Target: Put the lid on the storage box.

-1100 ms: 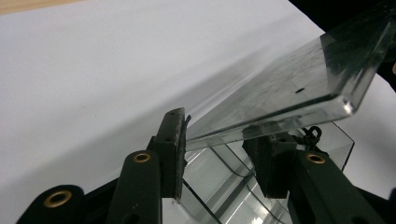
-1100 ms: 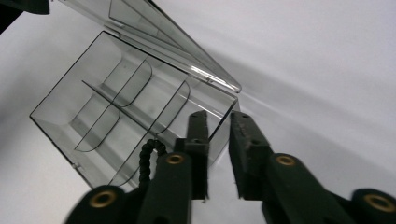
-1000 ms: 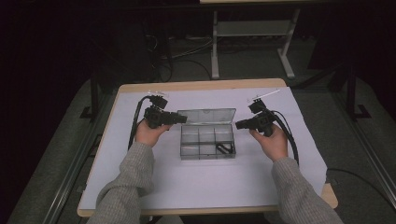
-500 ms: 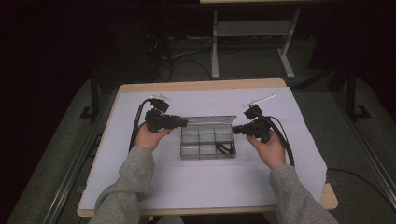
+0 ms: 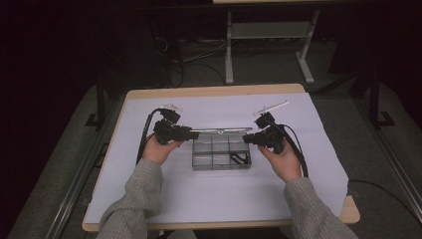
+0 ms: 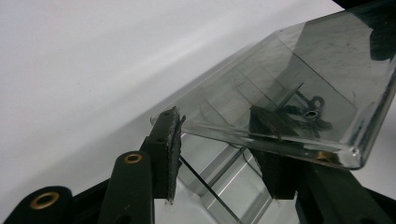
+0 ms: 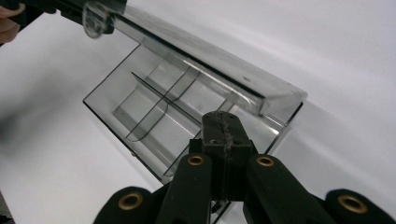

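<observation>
Both claws on the clear box's lid

Left claw spread around the lid edge, jaws just widened; box mid-surface, black bits inside; right claw pressed together at its right end.

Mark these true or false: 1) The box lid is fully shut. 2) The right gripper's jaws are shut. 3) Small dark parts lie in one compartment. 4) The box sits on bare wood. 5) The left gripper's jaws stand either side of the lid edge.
1) False: the lid is partly raised above the box.
2) True: the right gripper has its jaws together.
3) True: dark parts lie in the front right compartment.
4) False: it sits on a white sheet covering the table.
5) True: the left gripper straddles it.
</observation>
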A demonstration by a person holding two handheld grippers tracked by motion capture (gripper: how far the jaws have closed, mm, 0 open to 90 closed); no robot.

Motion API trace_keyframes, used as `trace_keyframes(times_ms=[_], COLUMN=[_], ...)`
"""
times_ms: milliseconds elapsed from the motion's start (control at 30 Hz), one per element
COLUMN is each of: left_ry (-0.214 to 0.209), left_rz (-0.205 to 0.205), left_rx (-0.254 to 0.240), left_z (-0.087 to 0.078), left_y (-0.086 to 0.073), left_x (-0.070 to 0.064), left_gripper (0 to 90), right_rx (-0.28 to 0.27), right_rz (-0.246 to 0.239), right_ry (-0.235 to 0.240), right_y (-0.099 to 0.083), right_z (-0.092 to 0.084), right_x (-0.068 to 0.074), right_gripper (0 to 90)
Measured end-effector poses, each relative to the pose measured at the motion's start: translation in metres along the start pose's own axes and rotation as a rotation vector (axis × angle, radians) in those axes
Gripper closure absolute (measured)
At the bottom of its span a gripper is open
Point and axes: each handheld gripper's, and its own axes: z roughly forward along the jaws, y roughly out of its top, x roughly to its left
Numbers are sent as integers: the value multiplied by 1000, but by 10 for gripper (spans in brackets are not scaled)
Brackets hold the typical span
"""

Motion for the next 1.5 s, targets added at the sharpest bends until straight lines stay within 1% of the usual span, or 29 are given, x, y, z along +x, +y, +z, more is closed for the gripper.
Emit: trace_keyframes(times_ms=[133,200,233,267,300,500,533,567,600,667,700,767,867,900,967,1033,1100,1200,1300,1367,1400,1500], left_ry=[3,5,3,4,8,12,14,14,14,13,14,16,17,16,25,17,21,33,35,38,39,42], left_rz=[7,11,8,10,24,20,30,31,24,30,19,30,22,33,34,35,33,45,35,38,30,30], left_rx=[1,5,3,7,15,20,27,28,25,36,30,46,42,53,57,61,57,69,59,63,58,55], left_z=[0,0,0,1,0,0,-1,-1,-1,-1,0,0,-1,-2,-4,-6,-7,-11,-14,-17,-18,-22], left_y=[-2,-3,-3,-4,-4,-6,-6,-7,-7,-9,-10,-12,-15,-16,-19,-21,-24,-29,-34,-37,-39,-43], left_x=[-2,-2,-2,-3,-2,-4,-3,-4,-4,-4,-5,-4,-6,-5,-6,-5,-6,-5,-4,-3,-3,-2], left_gripper=[533,531,531,531,529,523,520,519,519,517,518,517,516,516,516,517,517,517,517,516,515,514], right_rx=[-5,-6,-5,-9,-8,-8,-8,-7,-6,-5,-3,-5,0,0,1,-1,0,-1,0,1,1,1], right_rz=[-13,-10,-16,-15,-18,-23,-23,-25,-24,-25,-30,-35,-33,-31,-36,-37,-34,-36,-38,-39,-39,-42], right_ry=[-1,1,1,1,3,-2,-2,-2,0,-1,1,-1,4,5,7,6,7,9,11,14,11,12], right_y=[2,4,4,4,4,5,5,4,4,4,4,4,4,3,3,3,3,2,1,1,1,0], right_z=[-1,-3,-3,-3,-4,-3,-4,-4,-4,-5,-5,-5,-5,-5,-5,-5,-6,-6,-6,-6,-6,-5], right_x=[3,6,7,8,9,13,13,13,14,15,14,15,16,16,16,17,17,18,18,18,19,19], right_gripper=[899,899,899,899,899,899,899,899,899,899,899,899,899,899,899,899,899,899,899,899,899,899])
